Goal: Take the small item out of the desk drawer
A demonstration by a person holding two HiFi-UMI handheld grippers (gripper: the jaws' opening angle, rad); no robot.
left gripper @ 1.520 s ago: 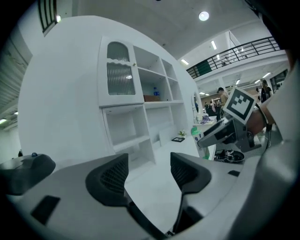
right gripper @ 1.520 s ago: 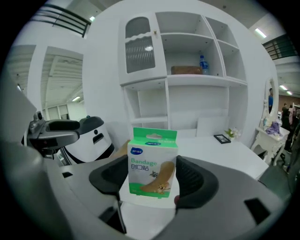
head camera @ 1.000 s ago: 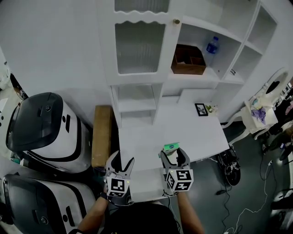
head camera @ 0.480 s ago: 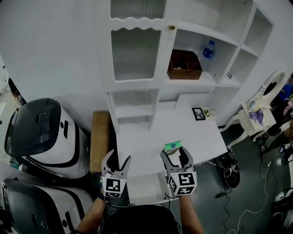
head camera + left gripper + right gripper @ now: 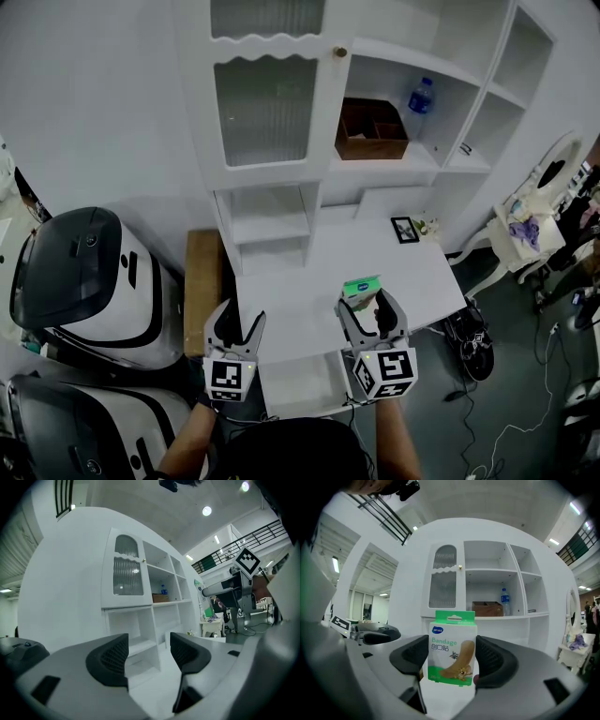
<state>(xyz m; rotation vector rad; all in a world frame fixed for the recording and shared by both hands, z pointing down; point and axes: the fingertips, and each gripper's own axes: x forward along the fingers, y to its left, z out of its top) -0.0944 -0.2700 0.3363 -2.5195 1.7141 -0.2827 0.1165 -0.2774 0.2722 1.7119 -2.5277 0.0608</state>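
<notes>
Upright green bandage box (image 5: 451, 648) was pinched by the right gripper (image 5: 368, 305) fingers (image 5: 494, 660) above the white tabletop (image 5: 300, 295), left gripper (image 5: 234, 323) fingers (image 5: 110, 658) stood spread and empty, drawer (image 5: 302, 380) lay open below both.

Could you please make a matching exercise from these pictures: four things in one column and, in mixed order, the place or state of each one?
Things:
1. bandage box
2. water bottle
3. picture frame
4. left gripper

Places or states:
A. open, with nothing in it
B. on a shelf of the white cabinet
C. held in the right gripper
D. on the desk top, near its back edge

Pairs: 1-C, 2-B, 3-D, 4-A
</notes>
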